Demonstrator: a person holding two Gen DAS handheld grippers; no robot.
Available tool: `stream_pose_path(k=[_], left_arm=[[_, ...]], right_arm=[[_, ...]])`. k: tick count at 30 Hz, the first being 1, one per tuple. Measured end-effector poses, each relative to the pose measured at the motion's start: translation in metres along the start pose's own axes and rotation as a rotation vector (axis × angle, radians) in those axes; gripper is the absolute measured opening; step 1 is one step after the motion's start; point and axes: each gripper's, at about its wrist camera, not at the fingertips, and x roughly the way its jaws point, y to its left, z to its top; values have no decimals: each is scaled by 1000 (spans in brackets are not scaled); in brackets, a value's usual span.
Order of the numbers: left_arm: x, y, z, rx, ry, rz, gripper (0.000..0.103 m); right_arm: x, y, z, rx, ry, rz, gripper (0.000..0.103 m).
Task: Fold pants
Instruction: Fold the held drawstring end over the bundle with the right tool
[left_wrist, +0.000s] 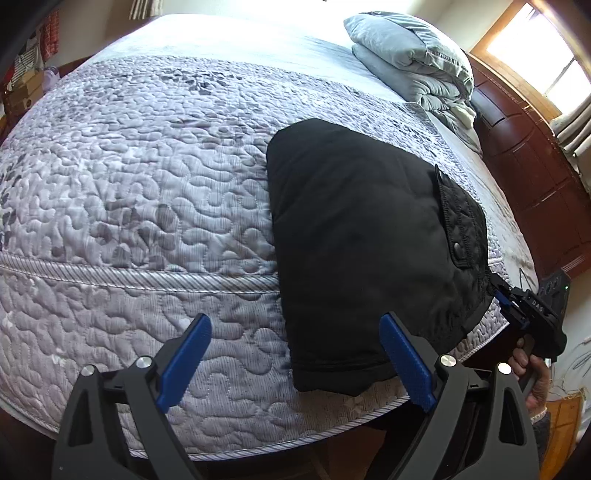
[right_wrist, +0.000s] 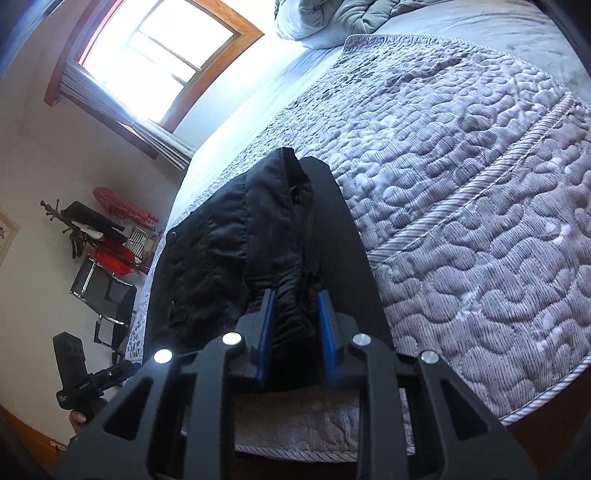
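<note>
Right wrist view: right hand-held gripper (right_wrist: 295, 314) clenches bunched black pants (right_wrist: 229, 240); left hand-held gripper (left_wrist: 295, 339) released beside them.

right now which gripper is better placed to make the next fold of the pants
Right. The right gripper is already clamped on the bunched edge of the black pants, so it can likely carry that edge over. The left gripper is open above the mattress, gripping nothing.

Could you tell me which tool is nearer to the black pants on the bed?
Right. The right tool is clamped on bunched fabric of the pants; the left tool hangs open just off their near edge, not gripping.
</note>
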Motion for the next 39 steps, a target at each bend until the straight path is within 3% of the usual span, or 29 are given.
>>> stream_pose_path(k=[5,8,11,19,23,31,36,39], left_arm=[[18,28,11,-136,132,-229,93],[34,42,17,-191,181,-222,93],[47,45,19,-220,231,-285,93],[68,31,18,-218,265,-331,93],[82,29,14,-267,298,-421,92],[90,21,14,-279,295,-433,92],[94,18,12,-311,308,-425,92],[93,14,11,-316,309,-392,83]], right_arm=[[-1,-3,1,20,-1,23,24],[-1,-5,1,31,-1,32,25],[-1,-5,2,26,2,31,27],[1,-4,4,17,7,25,27],[3,-5,5,16,8,26,27],[3,-6,5,11,7,26,27],[3,-7,6,6,6,26,32],[1,-10,7,22,6,40,41]])
